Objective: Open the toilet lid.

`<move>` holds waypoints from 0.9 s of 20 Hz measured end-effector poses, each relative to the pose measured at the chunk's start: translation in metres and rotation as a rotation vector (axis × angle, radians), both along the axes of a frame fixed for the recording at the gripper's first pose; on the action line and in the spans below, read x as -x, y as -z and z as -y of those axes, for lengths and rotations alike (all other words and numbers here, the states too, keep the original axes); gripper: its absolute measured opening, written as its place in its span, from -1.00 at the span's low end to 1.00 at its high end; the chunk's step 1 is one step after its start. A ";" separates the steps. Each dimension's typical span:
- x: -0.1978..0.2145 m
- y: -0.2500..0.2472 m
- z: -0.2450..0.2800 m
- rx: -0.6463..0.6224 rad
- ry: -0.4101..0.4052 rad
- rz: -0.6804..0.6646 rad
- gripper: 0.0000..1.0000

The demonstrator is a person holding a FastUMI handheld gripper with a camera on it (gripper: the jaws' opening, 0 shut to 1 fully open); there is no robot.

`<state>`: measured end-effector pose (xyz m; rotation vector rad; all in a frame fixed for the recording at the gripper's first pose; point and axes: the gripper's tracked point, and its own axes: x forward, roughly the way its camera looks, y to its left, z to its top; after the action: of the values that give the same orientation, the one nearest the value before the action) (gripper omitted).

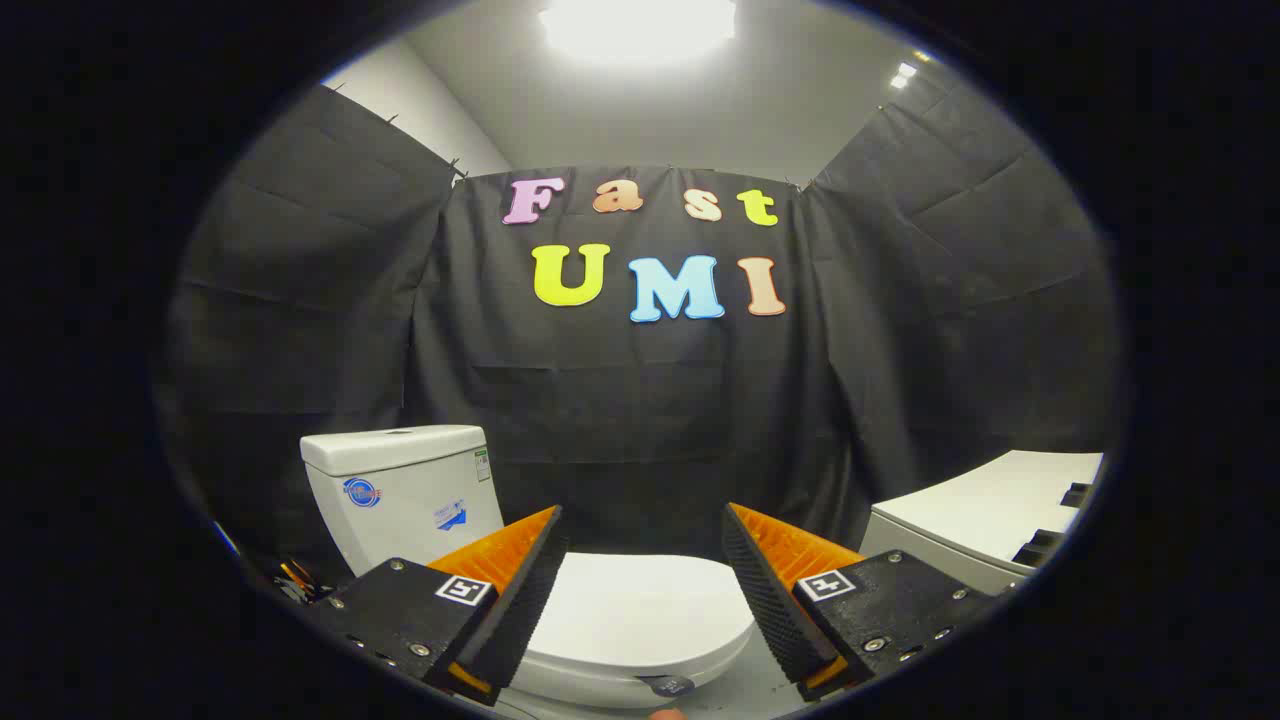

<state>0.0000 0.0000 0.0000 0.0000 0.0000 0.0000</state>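
The claw [645,565] was held released, fingers spread and grasping nothing, above the closed toilet lid [640,615] seen between and just beyond them; the approach appeared under way, its front edge yet to be caught and raised.

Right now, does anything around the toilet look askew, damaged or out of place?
Nothing stands out. The toilet lid lies flat and closed, the tank behind it sits upright with its cover on, and the gripper hovers open above the lid, touching nothing.
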 end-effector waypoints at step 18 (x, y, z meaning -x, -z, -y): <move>0.002 0.004 0.004 -0.009 -0.004 -0.005 0.90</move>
<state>-0.0023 -0.0040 -0.0036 0.0091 0.0047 0.0039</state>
